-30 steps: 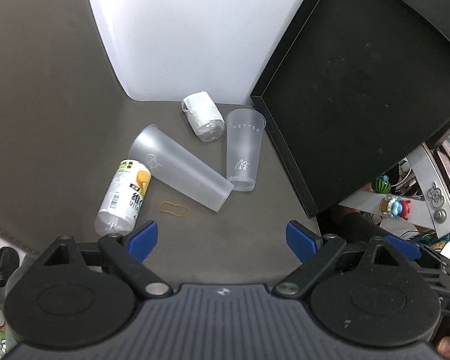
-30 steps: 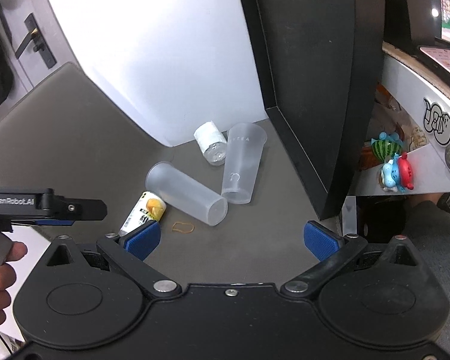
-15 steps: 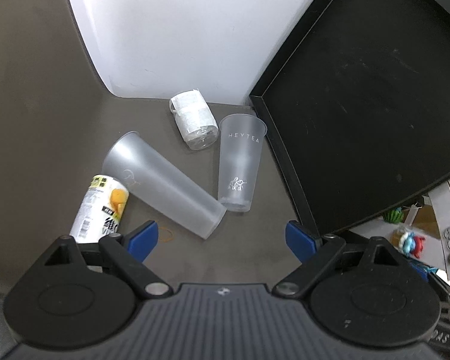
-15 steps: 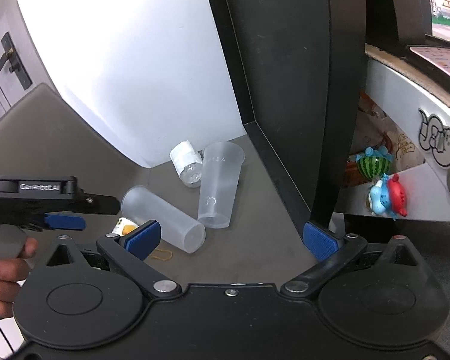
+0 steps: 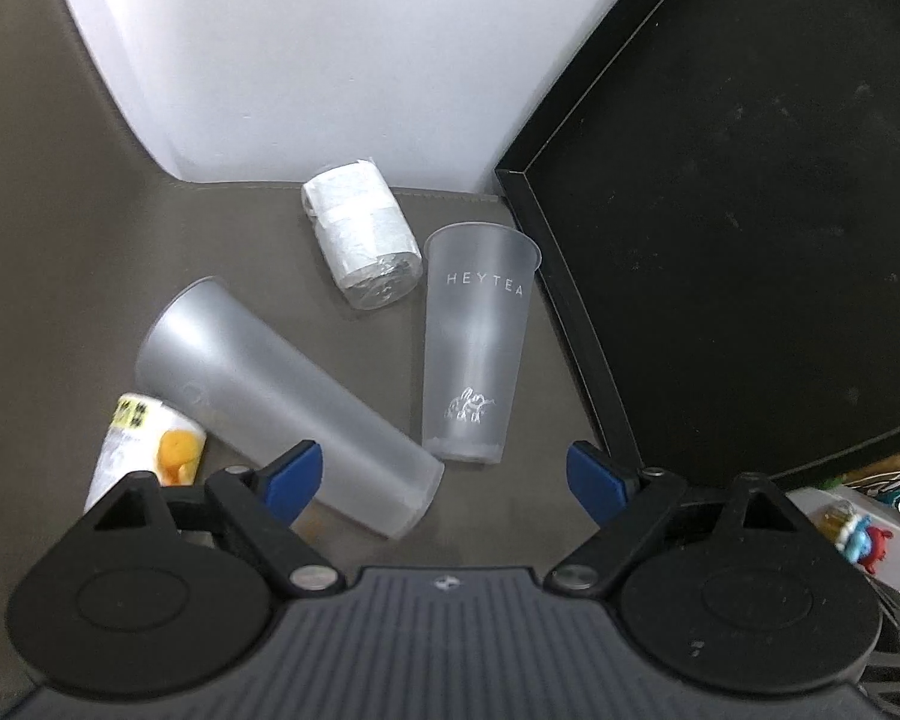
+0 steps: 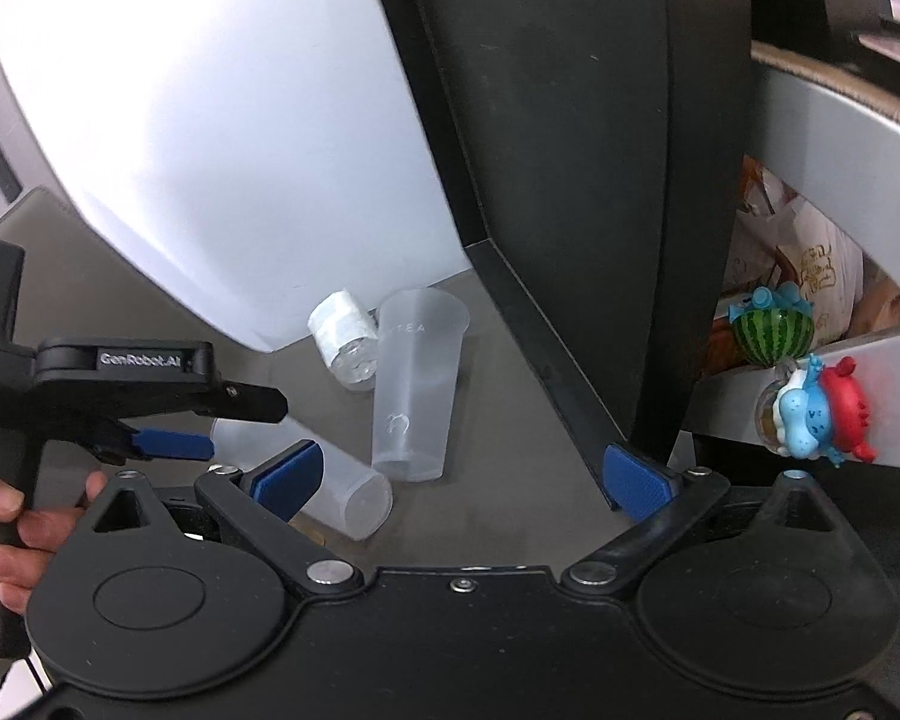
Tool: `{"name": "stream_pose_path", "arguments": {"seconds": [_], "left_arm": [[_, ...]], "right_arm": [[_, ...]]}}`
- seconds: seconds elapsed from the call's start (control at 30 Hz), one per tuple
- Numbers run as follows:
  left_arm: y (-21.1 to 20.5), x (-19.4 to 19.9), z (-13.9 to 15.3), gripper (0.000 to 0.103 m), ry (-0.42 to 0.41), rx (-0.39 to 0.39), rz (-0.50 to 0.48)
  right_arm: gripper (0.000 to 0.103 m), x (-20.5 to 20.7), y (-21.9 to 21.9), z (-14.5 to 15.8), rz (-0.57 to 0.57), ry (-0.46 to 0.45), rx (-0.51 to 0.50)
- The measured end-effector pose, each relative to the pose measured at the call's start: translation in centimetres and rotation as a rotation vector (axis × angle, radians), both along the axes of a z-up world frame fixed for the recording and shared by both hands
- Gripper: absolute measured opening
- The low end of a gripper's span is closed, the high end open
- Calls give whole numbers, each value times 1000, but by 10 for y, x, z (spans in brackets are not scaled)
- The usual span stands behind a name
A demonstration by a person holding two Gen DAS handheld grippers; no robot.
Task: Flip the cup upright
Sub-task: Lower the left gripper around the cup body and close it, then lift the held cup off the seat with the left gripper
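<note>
A tall frosted plastic cup (image 5: 270,402) lies on its side on the grey table, its base end nearest me; it also shows in the right wrist view (image 6: 330,480). A second frosted cup marked HEYTEA (image 5: 474,348) stands upright just right of it, also in the right wrist view (image 6: 417,390). My left gripper (image 5: 450,477) is open and empty, hovering just above and before the lying cup's near end. My right gripper (image 6: 462,477) is open and empty, farther back. The left gripper (image 6: 174,414) appears from the side in the right wrist view.
A white wrapped roll (image 5: 363,246) lies behind the cups by the white wall. A small bottle with a yellow label (image 5: 150,438) lies left of the lying cup. A black panel (image 5: 750,210) borders the table on the right. Toy figures (image 6: 810,408) sit on a shelf at right.
Both grippers have moved forward toward the cups, which now look larger. The left gripper's left finger now overlaps the lying cup's near end. The cups have not moved.
</note>
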State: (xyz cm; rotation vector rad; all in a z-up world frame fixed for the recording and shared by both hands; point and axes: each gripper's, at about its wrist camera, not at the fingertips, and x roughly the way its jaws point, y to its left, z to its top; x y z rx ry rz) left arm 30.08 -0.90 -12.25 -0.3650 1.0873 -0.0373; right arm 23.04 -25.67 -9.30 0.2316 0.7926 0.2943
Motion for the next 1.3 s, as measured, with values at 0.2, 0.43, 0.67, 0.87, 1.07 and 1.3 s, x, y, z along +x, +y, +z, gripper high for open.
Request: {"name": "stream_pose_path", "arguments": {"seconds": [0.2,0.43,0.67,0.87,1.07,1.3], "left_arm": [[-7,30,-16,88,26,-1,-26],[-16,60,-42,82,78,-2,-56],[-22,87,-66,78,116,2,-80],[-28,107,-86,75,151,14,-89],[-35,121,-102,74,183,25,-95],[-43,124,-115,63,199,54,-94]], "right_arm": [[99,16,8,-9,-8,16,3],[93,28,5,-25,-20,53,17],[91,42,8,-44,-20,96,37],[73,48,9,-58,-23,170,90],[71,49,11,-63,-29,190,94],[72,51,12,-63,-23,202,112]]}}
